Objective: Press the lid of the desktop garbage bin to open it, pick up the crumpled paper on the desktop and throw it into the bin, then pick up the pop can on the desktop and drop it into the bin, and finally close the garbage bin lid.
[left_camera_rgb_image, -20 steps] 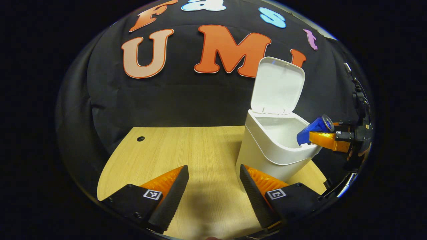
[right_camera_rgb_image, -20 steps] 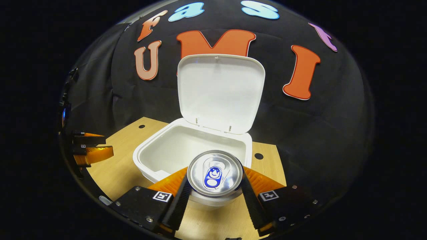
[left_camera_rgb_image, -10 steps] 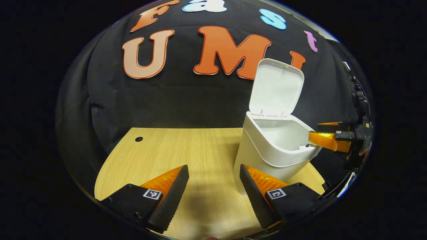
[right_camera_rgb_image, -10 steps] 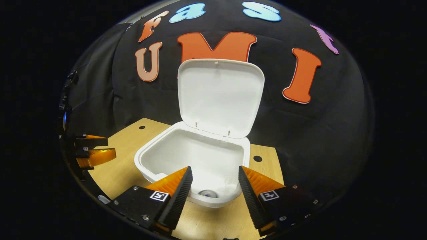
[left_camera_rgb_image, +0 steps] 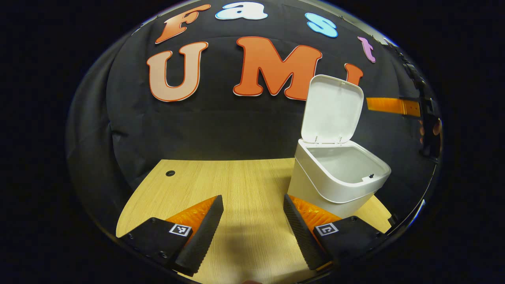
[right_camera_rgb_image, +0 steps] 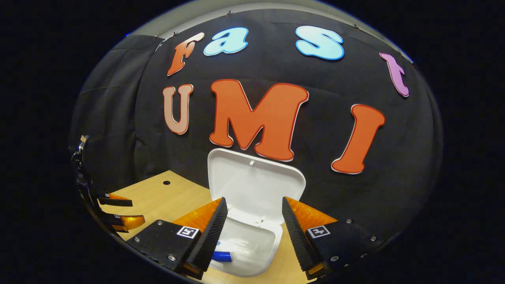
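The white desktop bin (left_camera_rgb_image: 335,185) stands on the wooden table at the right of the left gripper view, its lid (left_camera_rgb_image: 333,108) upright. My left gripper (left_camera_rgb_image: 252,197) hovers open over the table, left of the bin, with nothing between its fingers. High beside the lid's right edge is my right gripper (left_camera_rgb_image: 390,105). In the right gripper view, that gripper (right_camera_rgb_image: 254,199) is open above the bin (right_camera_rgb_image: 272,252) and looks down past the raised lid (right_camera_rgb_image: 256,181). The blue pop can (right_camera_rgb_image: 222,256) lies inside the bin. My left gripper (right_camera_rgb_image: 122,212) sits at the far left, open.
The wooden table (left_camera_rgb_image: 221,185) has a round cable hole (left_camera_rgb_image: 170,173) at its far left. A black cloth wall (left_camera_rgb_image: 221,126) stands close behind the bin. In the right gripper view, the table (right_camera_rgb_image: 173,193) stretches left of the bin, with its hole (right_camera_rgb_image: 166,183).
My right gripper opened and the pop can dropped into the bin. That gripper then rose from the rim to the height of the lid's top. The left gripper stayed open and shifted slightly.
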